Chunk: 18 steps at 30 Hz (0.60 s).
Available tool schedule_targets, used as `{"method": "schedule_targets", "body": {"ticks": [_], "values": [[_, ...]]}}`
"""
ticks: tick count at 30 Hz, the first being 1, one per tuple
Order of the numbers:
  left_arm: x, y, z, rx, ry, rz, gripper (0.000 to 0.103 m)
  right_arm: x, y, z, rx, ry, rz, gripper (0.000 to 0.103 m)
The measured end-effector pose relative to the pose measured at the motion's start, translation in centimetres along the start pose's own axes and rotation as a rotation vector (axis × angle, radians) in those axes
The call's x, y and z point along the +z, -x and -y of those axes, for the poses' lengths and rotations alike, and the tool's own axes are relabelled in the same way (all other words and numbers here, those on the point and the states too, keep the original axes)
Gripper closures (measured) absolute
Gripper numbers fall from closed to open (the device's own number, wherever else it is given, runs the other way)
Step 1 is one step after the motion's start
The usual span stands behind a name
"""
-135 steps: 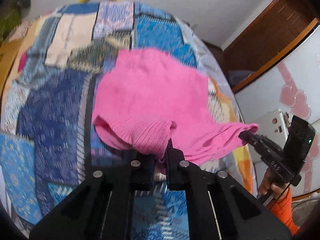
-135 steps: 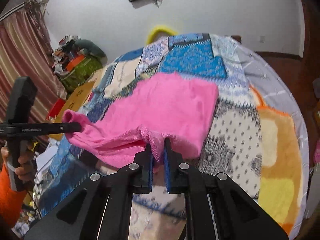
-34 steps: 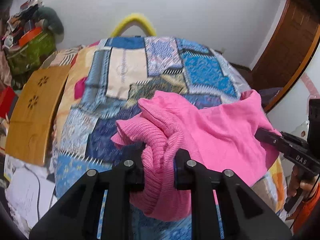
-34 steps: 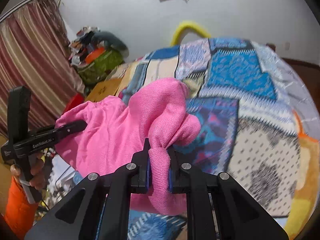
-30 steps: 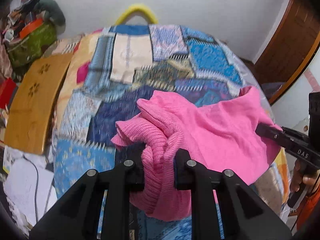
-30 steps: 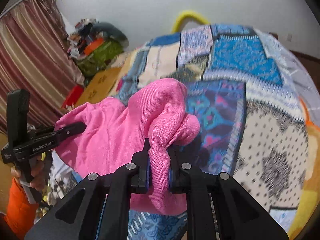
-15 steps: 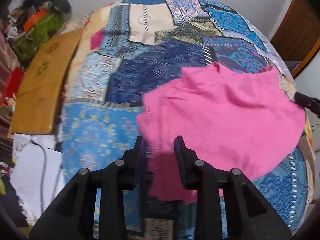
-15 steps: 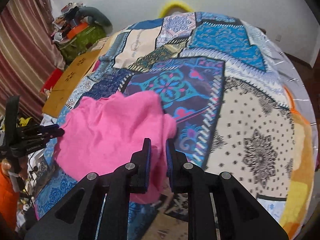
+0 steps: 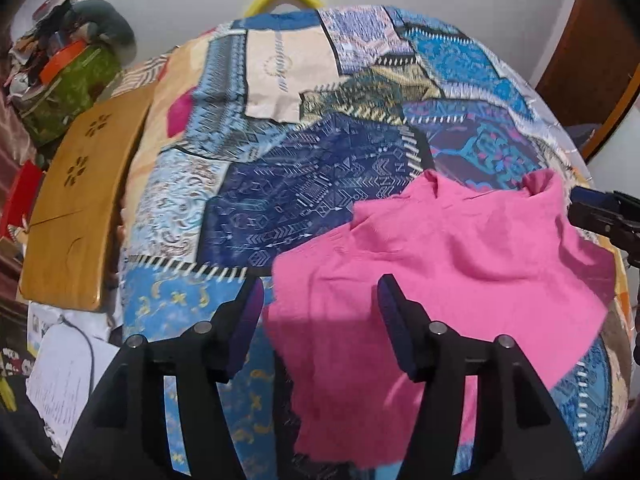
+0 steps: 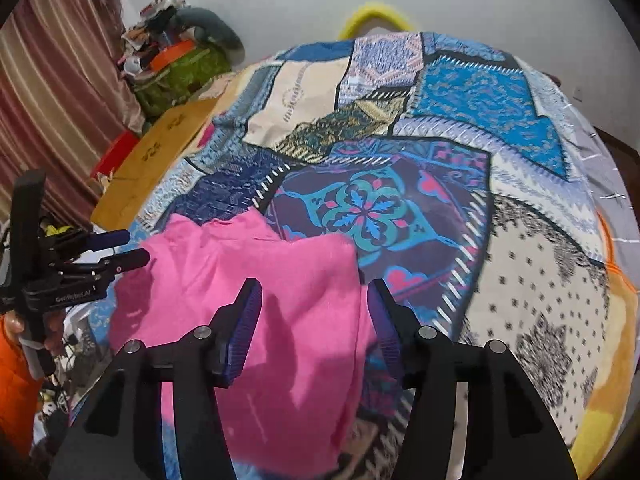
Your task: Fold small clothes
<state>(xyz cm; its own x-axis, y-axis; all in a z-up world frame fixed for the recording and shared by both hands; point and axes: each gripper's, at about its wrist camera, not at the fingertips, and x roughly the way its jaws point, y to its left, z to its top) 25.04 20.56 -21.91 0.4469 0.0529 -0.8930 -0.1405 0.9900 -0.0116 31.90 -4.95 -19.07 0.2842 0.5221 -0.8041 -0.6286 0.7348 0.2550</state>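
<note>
Bright, even room light; soft shadows, slight motion blur, heavy fisheye bending and dark corners.

Both grippers, the left gripper (image 9: 320, 294) and the right gripper (image 10: 314, 300), are matte black, angular frames with silver screw heads and ribbed blue-purple pads (image 10: 246, 322), and the person wears an orange sleeve (image 10: 16, 396).

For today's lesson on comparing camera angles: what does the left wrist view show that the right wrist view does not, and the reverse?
Only the left wrist view shows the white papers with a cable on the floor and the brown door. Only the right wrist view shows the striped curtain, an orange sleeve and the dotted cream patch. Both show the pink garment lying on the patchwork bedspread, the wooden board, and jaws standing open over the cloth.
</note>
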Motion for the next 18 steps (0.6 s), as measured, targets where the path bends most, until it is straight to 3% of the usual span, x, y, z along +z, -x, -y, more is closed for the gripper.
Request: {"method": "schedule_targets", "body": {"ticks": [4, 8, 11, 18], "values": [[0.0, -2.4, 0.2, 0.034, -0.016, -0.045, 0.044, -0.1, -2.1, 0.6, 0.011, -0.015, -0.018, 0.052], [-0.2, -2.8, -0.2, 0.081, -0.02, -0.004, 0.032, -0.5, -2.9, 1.0, -0.003, 0.003, -0.013, 0.056], [-0.3, -2.8, -0.6, 0.147, -0.021, 0.022, 0.031, -0.5, -3.0, 1.2, -0.01, 0.009, -0.011, 0.056], [-0.9, -2.4, -1.2, 0.174, -0.011, 0.029, 0.029, -1.1, -1.7, 1.7, -0.075, 0.026, 0.006, 0.056]]}}
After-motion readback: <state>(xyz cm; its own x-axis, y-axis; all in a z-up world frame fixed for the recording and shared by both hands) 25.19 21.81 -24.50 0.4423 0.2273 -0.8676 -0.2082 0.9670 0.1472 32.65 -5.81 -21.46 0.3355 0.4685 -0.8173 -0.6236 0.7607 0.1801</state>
